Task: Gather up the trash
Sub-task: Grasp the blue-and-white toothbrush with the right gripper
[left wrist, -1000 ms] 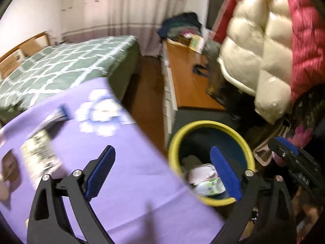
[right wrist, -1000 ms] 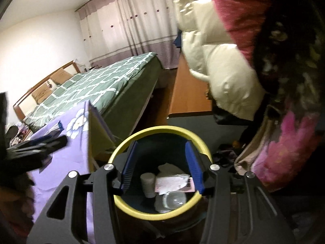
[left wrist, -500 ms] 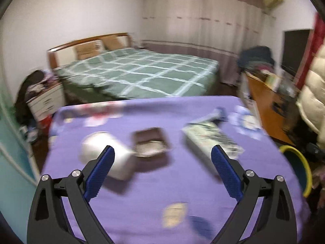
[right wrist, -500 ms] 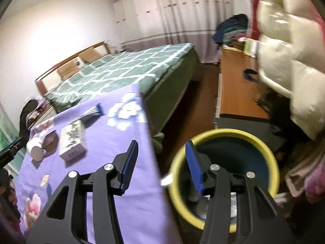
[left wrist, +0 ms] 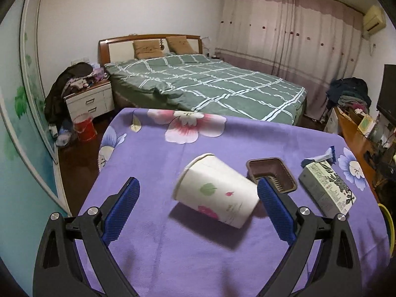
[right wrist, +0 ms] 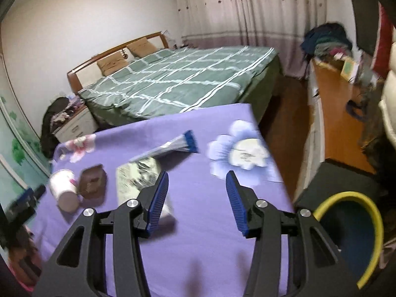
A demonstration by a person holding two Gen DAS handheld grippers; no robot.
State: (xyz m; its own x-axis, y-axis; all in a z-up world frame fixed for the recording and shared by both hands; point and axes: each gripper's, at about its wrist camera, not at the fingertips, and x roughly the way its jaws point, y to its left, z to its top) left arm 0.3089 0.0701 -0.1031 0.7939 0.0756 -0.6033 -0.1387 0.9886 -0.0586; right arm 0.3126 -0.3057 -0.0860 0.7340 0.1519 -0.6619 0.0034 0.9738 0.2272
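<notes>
Both grippers have swung away from the yellow-rimmed bin (right wrist: 346, 235), which they faced 1 second ago, and now look over the purple flowered tablecloth (left wrist: 173, 247). The left gripper (left wrist: 198, 208) is spread wide around a tipped paper cup (left wrist: 215, 193) without touching it. Beside the cup lie a brown tray (left wrist: 271, 175), a patterned box (left wrist: 326, 188) and a blue-tipped wrapper (left wrist: 321, 157). The right gripper (right wrist: 196, 198) is unchanged, half open and empty.
</notes>
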